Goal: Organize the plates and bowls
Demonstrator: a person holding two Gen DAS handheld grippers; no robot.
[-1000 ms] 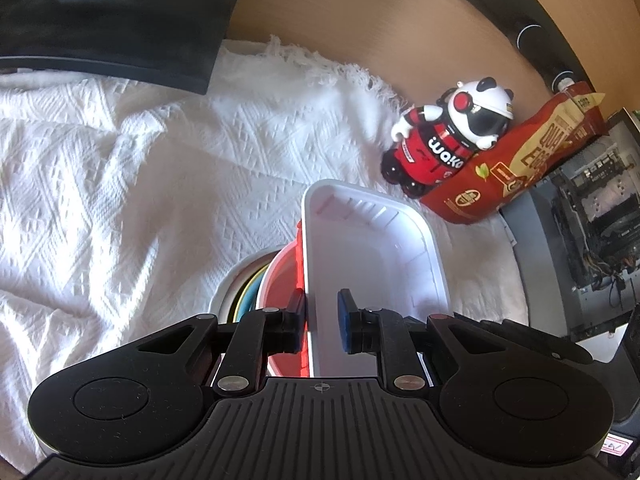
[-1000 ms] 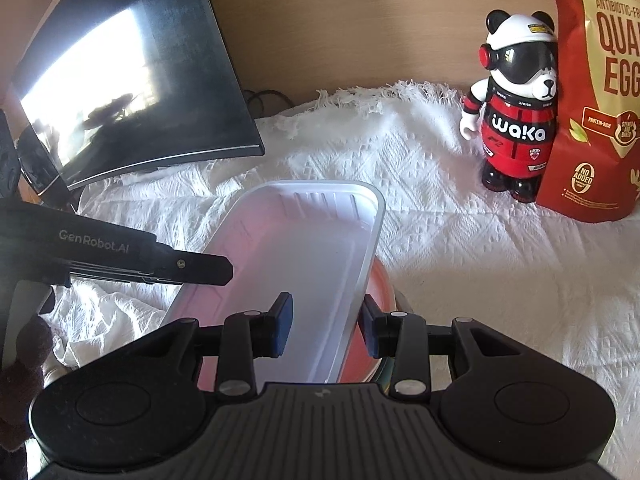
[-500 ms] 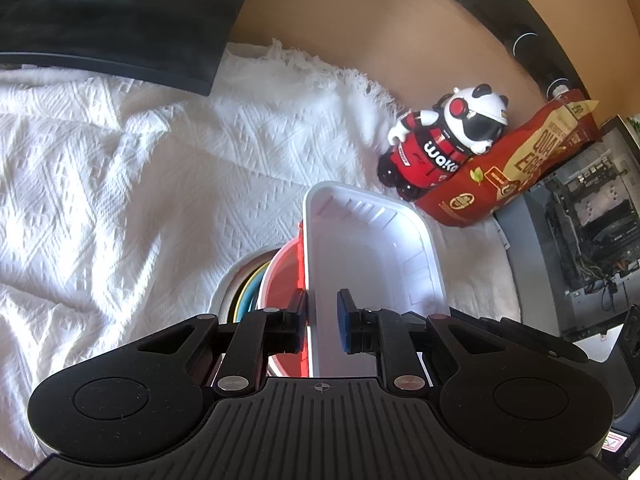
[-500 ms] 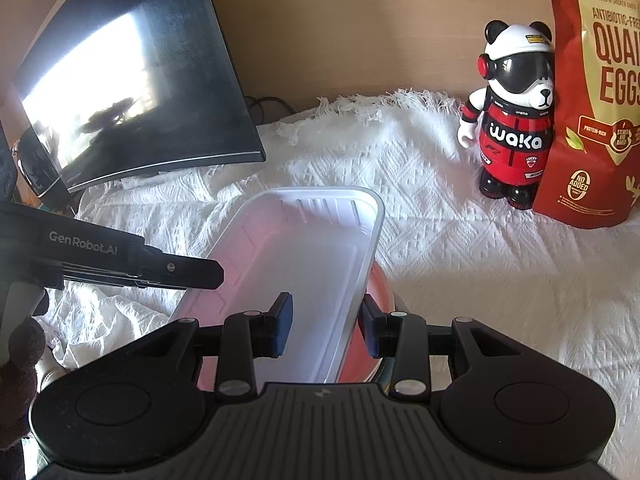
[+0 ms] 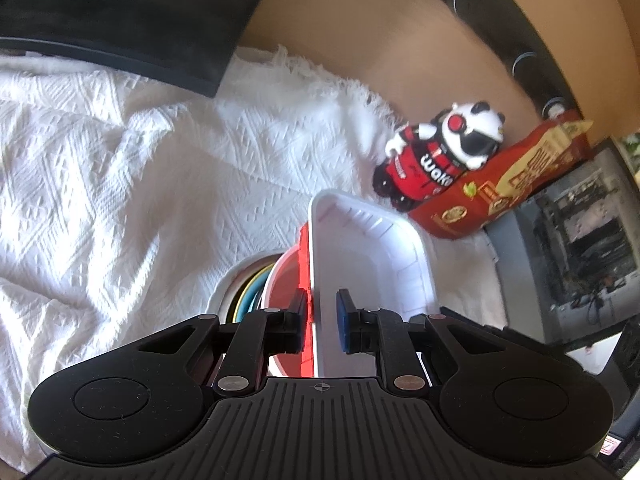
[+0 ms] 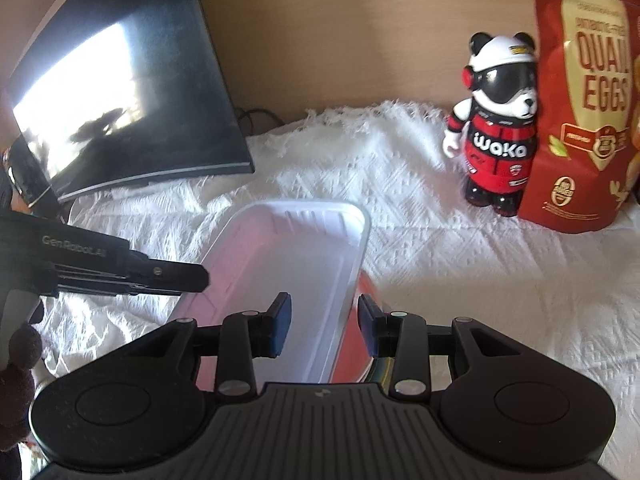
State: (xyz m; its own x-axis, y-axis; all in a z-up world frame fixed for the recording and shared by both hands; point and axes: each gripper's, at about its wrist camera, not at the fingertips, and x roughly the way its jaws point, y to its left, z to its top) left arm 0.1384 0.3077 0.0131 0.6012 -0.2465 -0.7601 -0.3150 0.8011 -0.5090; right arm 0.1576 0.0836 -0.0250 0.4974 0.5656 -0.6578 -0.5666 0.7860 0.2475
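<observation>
A home desk: monitor [image 6: 128, 112], open computer case [image 5: 580, 256], panda figurine [image 6: 496, 128].

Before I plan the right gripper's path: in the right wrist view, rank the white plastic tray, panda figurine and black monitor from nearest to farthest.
1. White plastic tray, rim between the right gripper fingers.
2. Panda figurine, far right.
3. Black monitor, far left; too close to the panda to rank.

Left wrist view: low and close over the white cloth [image 5: 120, 184], facing along its fingers toward the wooden wall, tilted. Right wrist view: similarly close, level, facing that wall head-on. Shared: white tray [image 5: 372, 256] [image 6: 296, 264], panda figure [image 5: 440, 156] [image 6: 496, 128], red pouch [image 5: 504, 184] [image 6: 584, 100], monitor [image 5: 120, 12] [image 6: 120, 92].
</observation>
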